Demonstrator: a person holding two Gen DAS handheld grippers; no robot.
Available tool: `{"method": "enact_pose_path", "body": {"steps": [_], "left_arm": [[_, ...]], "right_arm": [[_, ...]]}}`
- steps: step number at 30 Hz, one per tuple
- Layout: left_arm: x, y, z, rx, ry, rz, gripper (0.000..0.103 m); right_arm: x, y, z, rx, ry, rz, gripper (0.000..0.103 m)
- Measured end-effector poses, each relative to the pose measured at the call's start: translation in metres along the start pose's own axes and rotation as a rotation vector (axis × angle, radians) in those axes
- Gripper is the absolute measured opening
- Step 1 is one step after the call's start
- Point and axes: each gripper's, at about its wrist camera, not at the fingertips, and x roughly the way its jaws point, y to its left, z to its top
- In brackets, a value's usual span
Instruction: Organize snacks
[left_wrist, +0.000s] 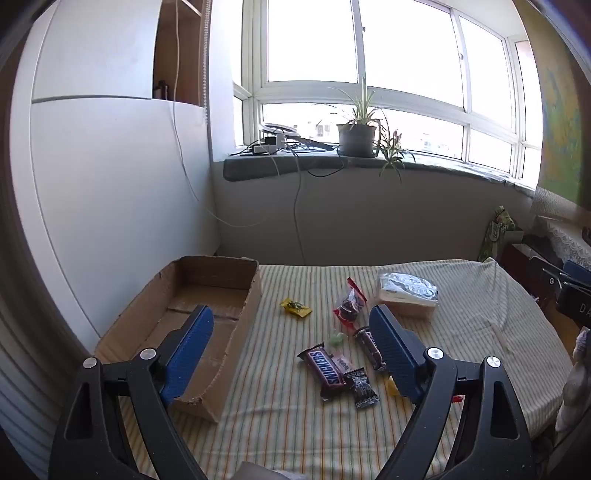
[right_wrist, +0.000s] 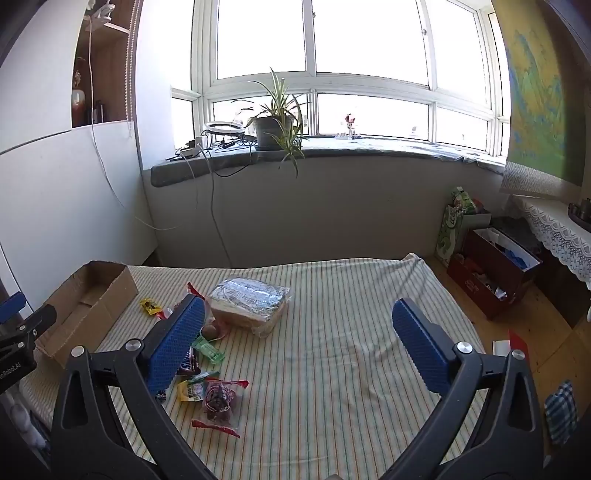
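Several wrapped snacks lie on a striped tablecloth (left_wrist: 480, 314): a Snickers bar (left_wrist: 327, 369), a small black packet (left_wrist: 362, 387), a red-edged clear packet (left_wrist: 349, 306), a yellow packet (left_wrist: 295, 307) and a large foil-topped pack (left_wrist: 406, 291). An empty cardboard box (left_wrist: 207, 295) lies at the left. My left gripper (left_wrist: 291, 317) is open above the table, over the box's right wall and the snacks. My right gripper (right_wrist: 299, 314) is open and empty over the cloth; a red-edged packet (right_wrist: 219, 402) and the foil pack (right_wrist: 251, 299) lie left of its middle.
A window sill with a potted plant (left_wrist: 356, 133) and cables runs behind the table. A white panel (left_wrist: 110, 184) stands at the left. Boxes and bags (right_wrist: 491, 266) sit on the floor at the right. The left gripper's body (right_wrist: 14, 332) shows in the right wrist view.
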Motion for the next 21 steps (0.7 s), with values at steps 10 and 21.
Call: {"method": "enact_pose_path", "body": {"steps": [10,21], "left_arm": [[-0.009,0.002,0.003,-0.008,-0.035,0.005,0.087],[-0.009,0.006,0.003,-0.013,-0.040,0.003,0.087]], "right_arm": [[0.002,0.009,-0.001,-0.024,0.015,-0.012,0.103],[0.001,0.011,-0.002,-0.041,0.005,-0.004,0.103]]}}
